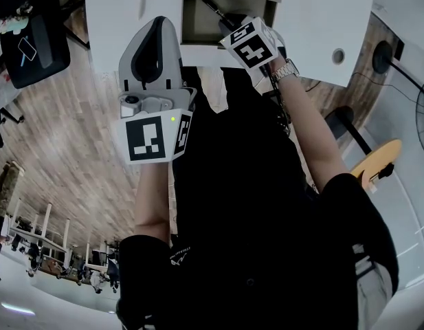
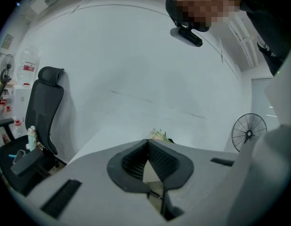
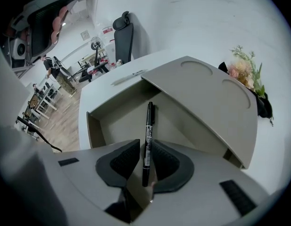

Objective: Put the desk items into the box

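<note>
One pen (image 3: 148,126) pinched in the right gripper (image 3: 146,149) above one open box (image 3: 112,121), left gripper (image 2: 147,149) closed tight on nothing; box cut off by head view's top edge, one item (image 3: 135,72) beyond it too small to name.

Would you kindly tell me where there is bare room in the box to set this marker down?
The box floor is bare, from its left wall to the raised lid; nothing visible lies in it. The marker in the right gripper hangs over its middle. Tightest is the right side, under the lid's overhang.
</note>
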`<state>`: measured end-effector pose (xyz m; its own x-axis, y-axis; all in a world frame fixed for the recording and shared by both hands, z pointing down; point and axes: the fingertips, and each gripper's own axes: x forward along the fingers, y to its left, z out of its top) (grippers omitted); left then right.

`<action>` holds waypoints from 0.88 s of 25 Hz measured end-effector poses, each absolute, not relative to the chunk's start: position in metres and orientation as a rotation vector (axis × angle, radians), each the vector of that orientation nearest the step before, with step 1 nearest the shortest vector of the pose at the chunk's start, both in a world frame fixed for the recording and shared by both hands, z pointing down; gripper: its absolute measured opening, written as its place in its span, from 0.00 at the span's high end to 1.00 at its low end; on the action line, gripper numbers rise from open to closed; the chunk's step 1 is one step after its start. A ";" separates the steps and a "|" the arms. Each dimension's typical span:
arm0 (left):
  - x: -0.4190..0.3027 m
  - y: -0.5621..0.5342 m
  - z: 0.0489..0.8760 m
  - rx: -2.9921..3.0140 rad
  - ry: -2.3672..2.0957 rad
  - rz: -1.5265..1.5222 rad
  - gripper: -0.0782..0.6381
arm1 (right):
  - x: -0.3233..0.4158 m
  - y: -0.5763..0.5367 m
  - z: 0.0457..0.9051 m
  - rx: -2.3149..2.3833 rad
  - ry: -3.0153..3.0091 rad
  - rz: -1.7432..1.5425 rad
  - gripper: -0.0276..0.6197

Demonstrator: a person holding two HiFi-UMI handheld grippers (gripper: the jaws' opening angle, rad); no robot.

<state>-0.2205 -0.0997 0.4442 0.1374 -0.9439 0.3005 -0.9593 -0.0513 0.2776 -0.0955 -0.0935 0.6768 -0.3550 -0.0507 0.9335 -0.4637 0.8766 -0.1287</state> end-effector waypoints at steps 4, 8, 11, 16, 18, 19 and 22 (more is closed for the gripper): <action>-0.221 -0.098 0.439 2.026 -1.832 0.049 0.88 | -0.096 -0.092 0.672 0.409 -1.903 0.458 0.79; -0.219 -0.098 0.431 2.044 -1.838 0.048 0.88 | -0.095 -0.098 0.661 0.477 -1.929 0.510 0.81; -0.216 -0.098 0.424 2.061 -1.839 0.041 0.88 | -0.094 -0.105 0.650 0.524 -1.955 0.525 0.89; -0.210 -0.098 0.412 2.091 -1.831 0.037 0.88 | -0.090 -0.115 0.631 0.583 -1.987 0.542 0.96; -0.206 -0.099 0.408 2.105 -1.826 0.039 0.88 | -0.087 -0.118 0.624 0.599 -1.997 0.551 0.96; -0.205 -0.099 0.406 2.110 -1.824 0.040 0.88 | -0.085 -0.119 0.621 0.605 -2.002 0.556 0.96; -0.199 -0.099 0.401 2.123 -1.816 0.045 0.88 | -0.079 -0.121 0.608 0.623 -2.025 0.578 0.96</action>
<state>-0.1992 -0.0988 0.4013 0.1797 -0.9528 0.2448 -0.9636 -0.1205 0.2386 -0.0789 -0.1206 0.6084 -0.4576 -0.2008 0.8662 -0.6280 0.7627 -0.1550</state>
